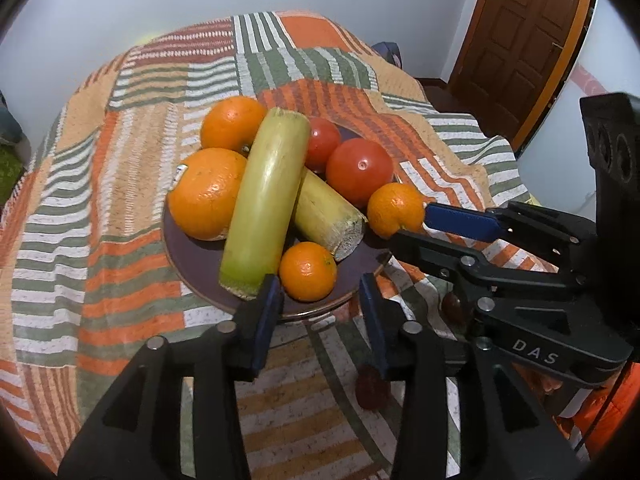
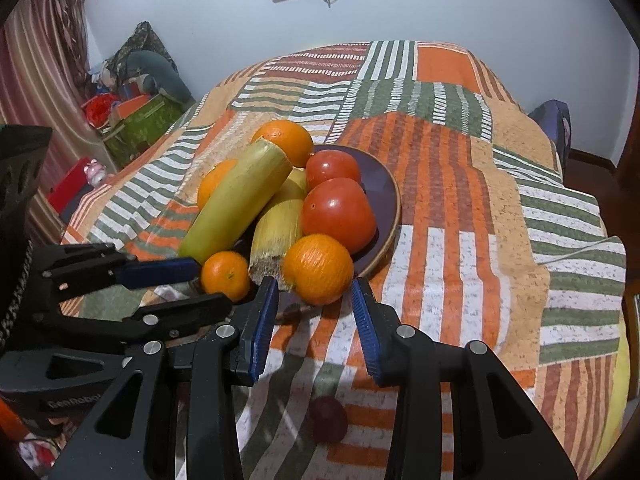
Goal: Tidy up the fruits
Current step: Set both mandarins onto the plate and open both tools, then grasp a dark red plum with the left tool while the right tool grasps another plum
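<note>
Plate (image 1: 192, 264) on striped bedspread (image 1: 100, 200)

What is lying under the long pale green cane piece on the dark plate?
The long pale green cane piece rests across a shorter yellow cane piece and against a large orange on the dark purple plate. The plate surface beneath is hidden.

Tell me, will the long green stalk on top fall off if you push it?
Probably. The long green stalk lies tilted against an orange and over a shorter stalk, so a push may roll it. It looks thick and stiff, likely moving as one piece. Its smooth skin might slip.
</note>
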Motion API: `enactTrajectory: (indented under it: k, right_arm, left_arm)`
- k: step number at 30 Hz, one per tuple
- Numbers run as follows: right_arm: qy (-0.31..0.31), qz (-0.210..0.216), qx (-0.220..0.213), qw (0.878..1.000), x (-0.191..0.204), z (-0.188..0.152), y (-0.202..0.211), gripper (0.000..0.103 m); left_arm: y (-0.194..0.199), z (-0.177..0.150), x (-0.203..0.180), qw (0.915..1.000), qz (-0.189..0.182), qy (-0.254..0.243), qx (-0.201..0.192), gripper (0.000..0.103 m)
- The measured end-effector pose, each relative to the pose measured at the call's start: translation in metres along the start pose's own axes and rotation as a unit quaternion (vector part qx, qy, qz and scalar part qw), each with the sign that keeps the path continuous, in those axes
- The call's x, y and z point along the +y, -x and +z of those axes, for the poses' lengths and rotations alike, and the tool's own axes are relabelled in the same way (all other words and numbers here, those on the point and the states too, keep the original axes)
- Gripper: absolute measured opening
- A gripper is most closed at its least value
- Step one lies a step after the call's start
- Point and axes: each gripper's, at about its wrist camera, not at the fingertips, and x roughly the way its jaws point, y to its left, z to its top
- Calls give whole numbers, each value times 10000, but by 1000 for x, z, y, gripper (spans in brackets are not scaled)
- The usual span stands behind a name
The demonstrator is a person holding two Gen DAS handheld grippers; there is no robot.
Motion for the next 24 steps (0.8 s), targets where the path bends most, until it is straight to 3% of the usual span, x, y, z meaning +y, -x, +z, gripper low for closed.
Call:
enactTrajectory:
  k: [6, 9, 14, 24]
  right_arm:
    - [35, -86, -74, 9999, 4, -4, 19, 35]
    - [27, -97, -133, 9999, 5, -5, 30, 35]
    - [64, -159, -204, 9996, 7, -10, 46, 35]
    - [-51, -267, 56, 9996, -6, -37, 49, 40]
  left_arm:
    - [24, -3, -1, 9998, 86, 9, -157, 45]
    - [34, -4, -1, 9997, 136, 73, -190, 57]
    - [49, -10, 1, 9994, 195, 191, -222, 63]
    - [44, -35, -5, 9996, 164, 159, 176, 68]
